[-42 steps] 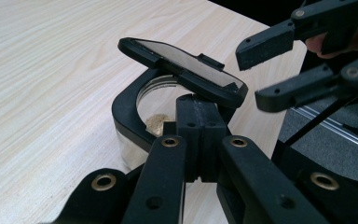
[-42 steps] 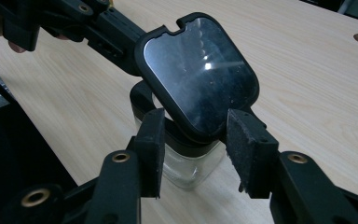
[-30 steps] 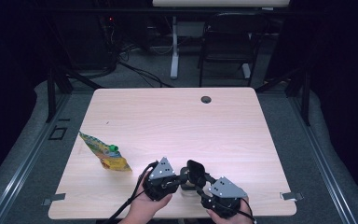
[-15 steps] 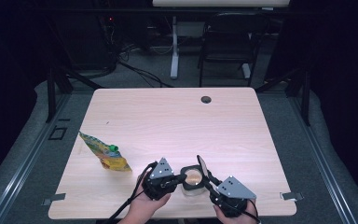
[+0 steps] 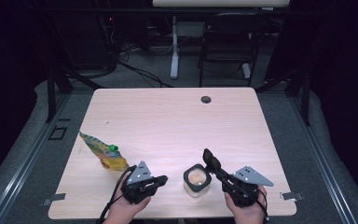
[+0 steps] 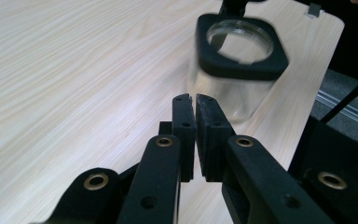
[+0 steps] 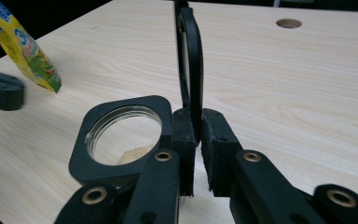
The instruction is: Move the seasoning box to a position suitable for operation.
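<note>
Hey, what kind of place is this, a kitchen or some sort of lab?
Probably a recording lab, not a kitchen: a bare wooden table with a cable hole, dark curtains all around, and cables trailing over the grey floor beside a folding chair.

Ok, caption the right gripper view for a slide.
Right gripper fingers pinch the flipped-up lid of an open jar on the table.

Pale wood table [image 5: 168, 116], round cable hole [image 5: 206, 99] near far edge, yellow pouch [image 5: 101, 152] lay front left, open jar [image 5: 196, 180] stood front centre, well apart.
</note>
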